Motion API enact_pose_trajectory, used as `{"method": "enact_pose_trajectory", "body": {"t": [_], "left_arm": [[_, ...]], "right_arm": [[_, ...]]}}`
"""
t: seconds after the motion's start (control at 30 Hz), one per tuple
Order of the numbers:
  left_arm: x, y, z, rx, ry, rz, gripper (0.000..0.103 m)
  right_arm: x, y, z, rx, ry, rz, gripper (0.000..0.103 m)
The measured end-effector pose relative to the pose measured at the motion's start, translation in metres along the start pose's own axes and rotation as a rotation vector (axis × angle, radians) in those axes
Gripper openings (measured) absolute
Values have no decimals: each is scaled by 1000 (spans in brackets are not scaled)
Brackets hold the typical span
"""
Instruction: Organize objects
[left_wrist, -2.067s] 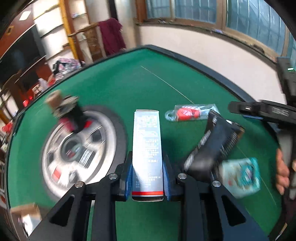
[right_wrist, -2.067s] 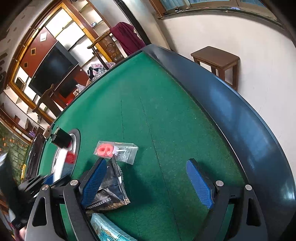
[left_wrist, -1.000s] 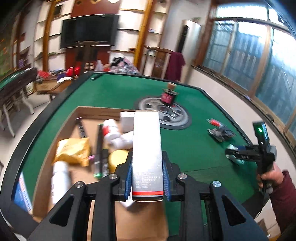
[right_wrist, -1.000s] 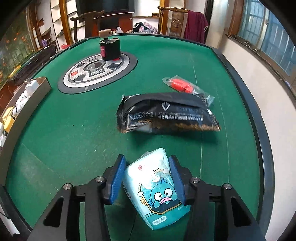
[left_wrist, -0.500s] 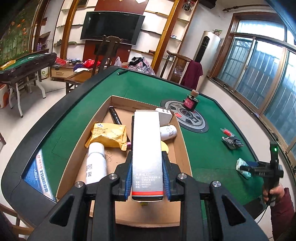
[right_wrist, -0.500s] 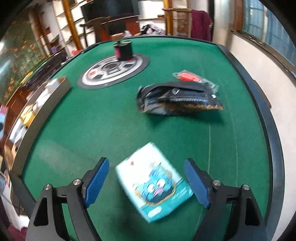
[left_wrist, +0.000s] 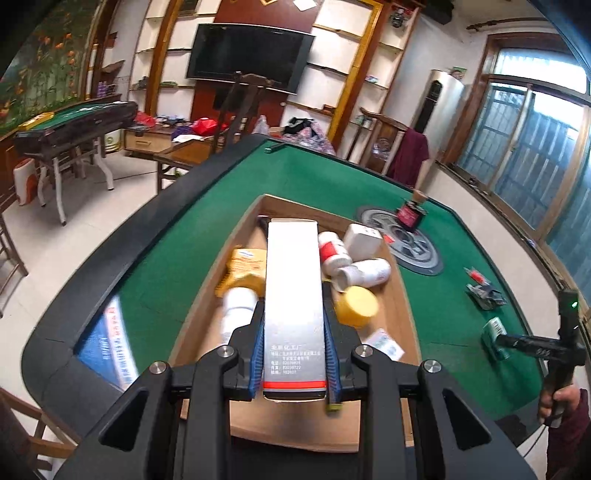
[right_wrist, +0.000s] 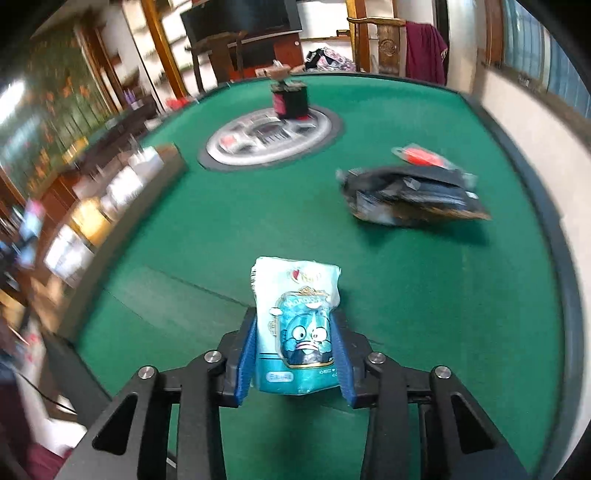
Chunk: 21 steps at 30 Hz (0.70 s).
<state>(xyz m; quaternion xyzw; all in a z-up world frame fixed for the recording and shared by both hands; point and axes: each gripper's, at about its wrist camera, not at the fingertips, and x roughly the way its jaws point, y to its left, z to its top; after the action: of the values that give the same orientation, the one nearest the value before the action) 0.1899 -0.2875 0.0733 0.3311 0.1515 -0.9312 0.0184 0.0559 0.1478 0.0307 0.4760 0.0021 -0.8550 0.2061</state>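
Observation:
A tall silver and white carton (left_wrist: 293, 280) sticks forward out of my left gripper (left_wrist: 293, 332), which is shut on it above the open cardboard box (left_wrist: 199, 306). Over the green felt, my right gripper (right_wrist: 294, 325) has its jaws closing. The blue pads press both sides of a blue tissue pack (right_wrist: 295, 295) with a cartoon fish on it. From the left wrist view that same right gripper (left_wrist: 532, 343) shows at the table's right edge, a hand under it.
Inside the cardboard box lie a yellow pouch (left_wrist: 243, 266), white bottles (left_wrist: 365, 271) and a yellow lid (left_wrist: 356, 304). A black snack bag (right_wrist: 410, 195) and a red item in a clear packet (right_wrist: 421, 157) lie on the felt. A dark bottle (right_wrist: 290, 98) stands on the round centre plate (right_wrist: 236, 147).
My left gripper has carried the carton from the table's right side to above the cardboard box. The right jaws spread wide around the tissue pack, then came together on it.

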Motion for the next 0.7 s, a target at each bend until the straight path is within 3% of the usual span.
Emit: {"method": "enact_pose_trajectory", "body": {"t": [0.23, 0.4, 0.47, 0.53, 0.63, 0.7], "left_arm": [[15, 20, 4, 5, 60, 68, 26], [16, 15, -1, 12, 75, 25, 26], [13, 9, -4, 45, 70, 11, 26], [14, 7, -5, 66, 67, 3, 26], [16, 3, -5, 58, 68, -27, 26], [20, 2, -6, 49, 74, -39, 26]], "right_arm": [[10, 81, 43, -45, -16, 219, 29], [30, 141, 55, -184, -14, 170, 29], [35, 149, 49, -257, -34, 40, 43], [39, 147, 37, -311, -40, -79, 77], [37, 135, 19, -330, -37, -183, 86], [40, 124, 9, -316, -23, -198, 87]]}}
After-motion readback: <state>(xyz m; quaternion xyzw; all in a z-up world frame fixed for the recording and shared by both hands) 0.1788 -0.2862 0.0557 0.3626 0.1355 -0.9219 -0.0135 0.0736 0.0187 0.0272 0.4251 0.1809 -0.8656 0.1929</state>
